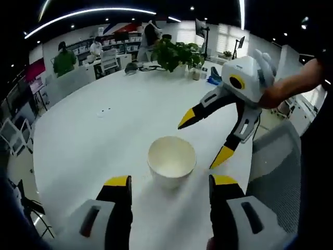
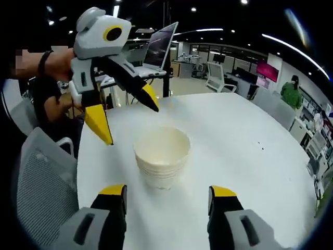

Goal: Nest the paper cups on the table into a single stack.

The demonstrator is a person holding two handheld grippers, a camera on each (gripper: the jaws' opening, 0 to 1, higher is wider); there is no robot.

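Table: a large white round table carries everything here; in the right gripper view its bare top spreads out beyond both grippers.

Mesh chair: a grey mesh chair stands at the table edge, to the left of the right gripper's jaws.

Plant: a green potted plant sits on the far side of the table, well beyond the left gripper.

Cups: a nested stack of paper cups stands upright just ahead of both grippers — long axis vertical, mouth pointing up, stepped rims showing down its side. In the left gripper view the stack lies just beyond the jaw tips, in line with the gap.

Left gripper: left gripper, jaws spread wide, holding nothing; its yellow tips are short of the cups.

Right gripper: right gripper, jaws likewise wide apart and empty — the cups sit just ahead of the gap.
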